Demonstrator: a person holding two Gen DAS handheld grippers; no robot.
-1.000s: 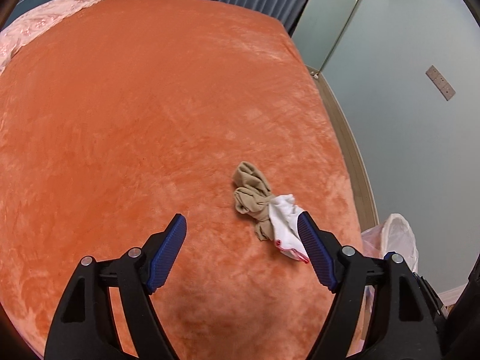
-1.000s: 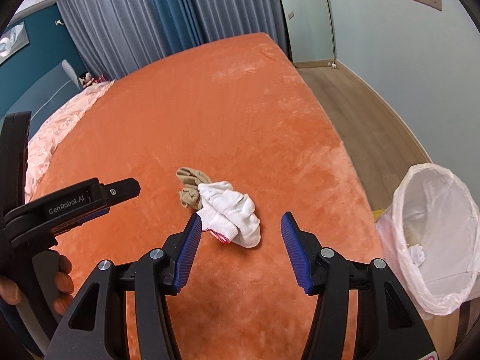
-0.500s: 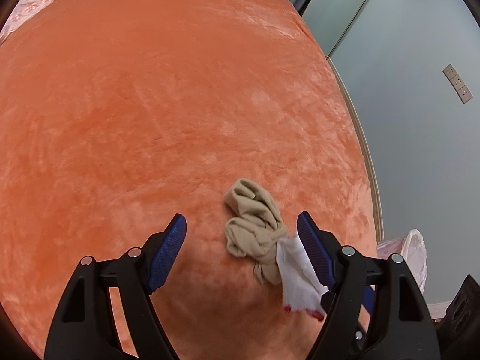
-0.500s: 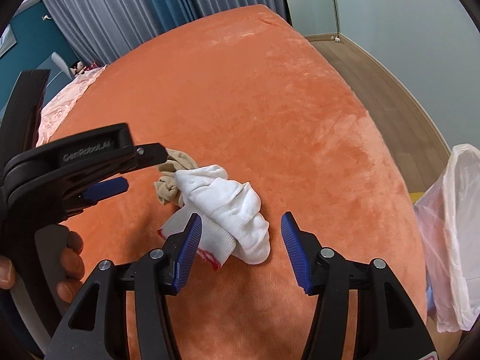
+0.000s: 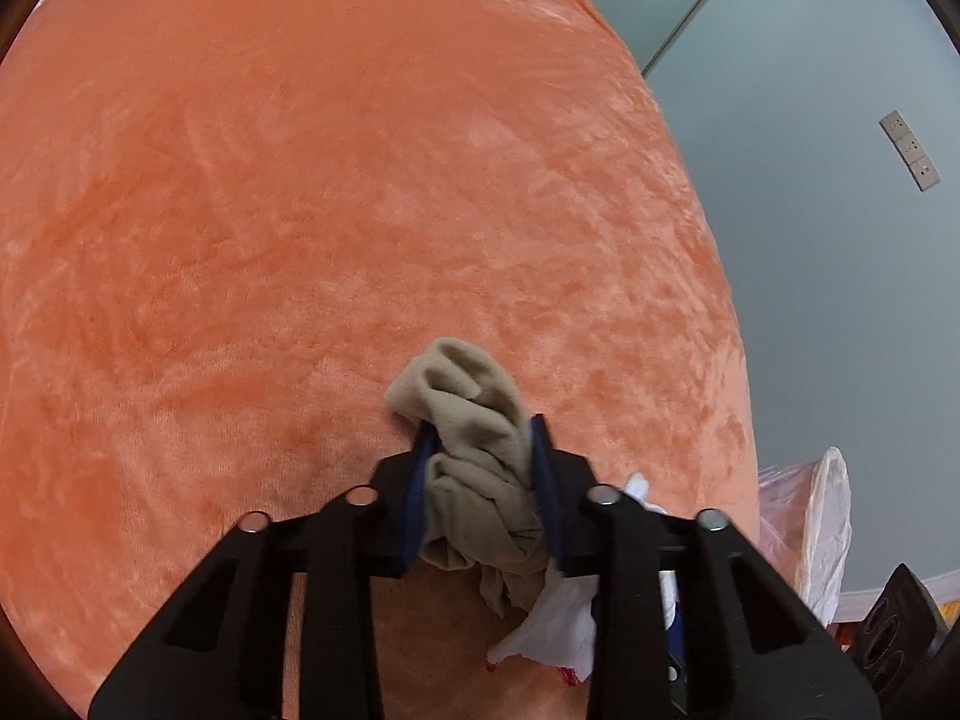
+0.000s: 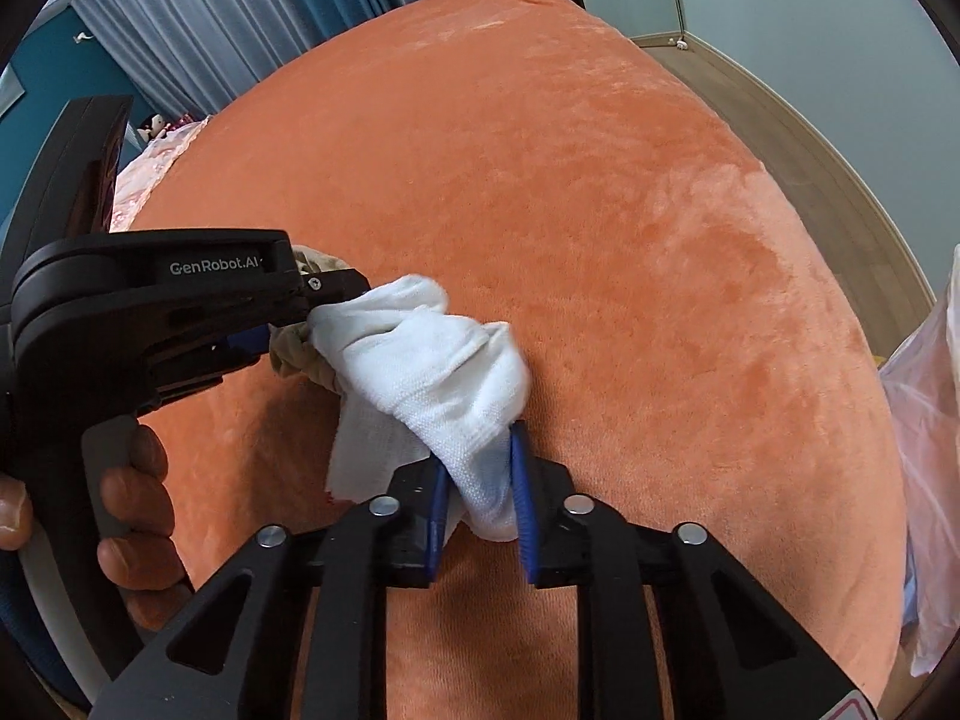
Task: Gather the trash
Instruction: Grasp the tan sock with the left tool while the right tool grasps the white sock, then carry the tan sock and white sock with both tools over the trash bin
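On the orange bed [image 5: 300,210], the just-closed left tongs [image 5: 480,468] pinch the beige sock [image 5: 474,480] and the right tongs [image 6: 480,486] the white sock [image 6: 432,360].

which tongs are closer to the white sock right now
Right. The right tongs have just closed on the white sock and pinch it. The left tongs have closed on the tan sock beside it, touching the white one only at its edge.

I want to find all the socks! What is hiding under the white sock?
Under the white sock a beige sock peeks out at its left edge, and beneath both lies the orange blanket. Anything else underneath is covered.
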